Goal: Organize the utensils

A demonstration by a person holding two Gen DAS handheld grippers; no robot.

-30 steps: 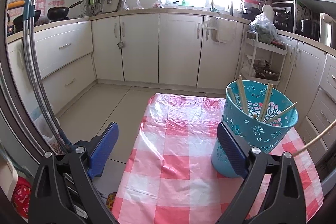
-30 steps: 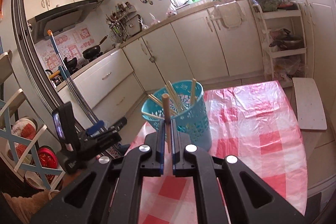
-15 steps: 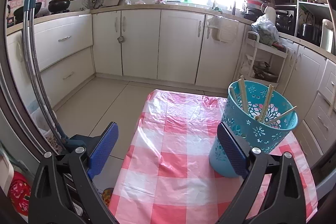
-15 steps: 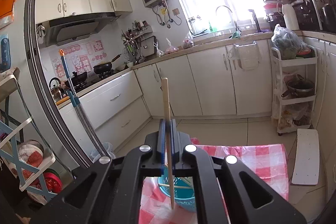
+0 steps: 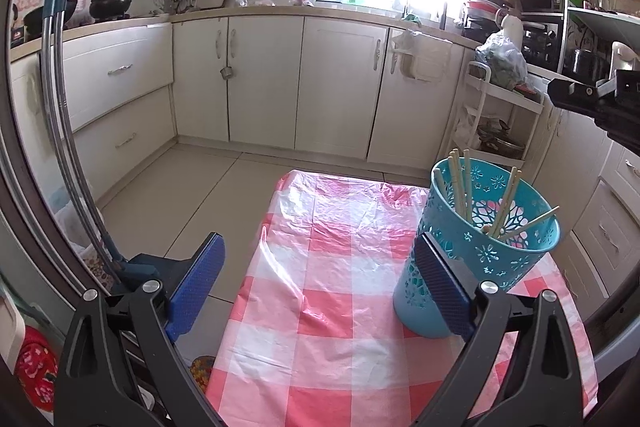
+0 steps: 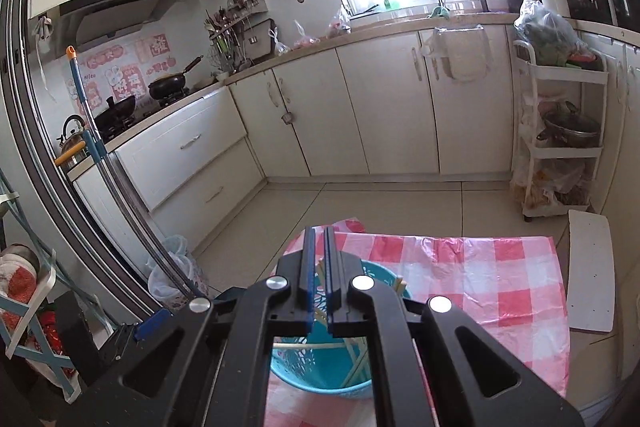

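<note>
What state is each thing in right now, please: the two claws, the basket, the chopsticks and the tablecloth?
Left claw: open, empty, beside the basket.
Right claw: shut, nothing visible between its pads, above the basket.
Blue basket: upright on the cloth.
Chopsticks: standing in the basket, leaning against its rim.
Checked tablecloth: spread out, wrinkled.

The left wrist camera looked forward and downward past its tool [image 5: 320, 287] across the checked bench [image 5: 340, 307], close to the blue basket [image 5: 480, 251]. The right wrist camera sat above that basket [image 6: 320, 367], facing the same way. Both views shared the bench [image 6: 480, 267], basket and white cabinets [image 5: 340, 87].
</note>
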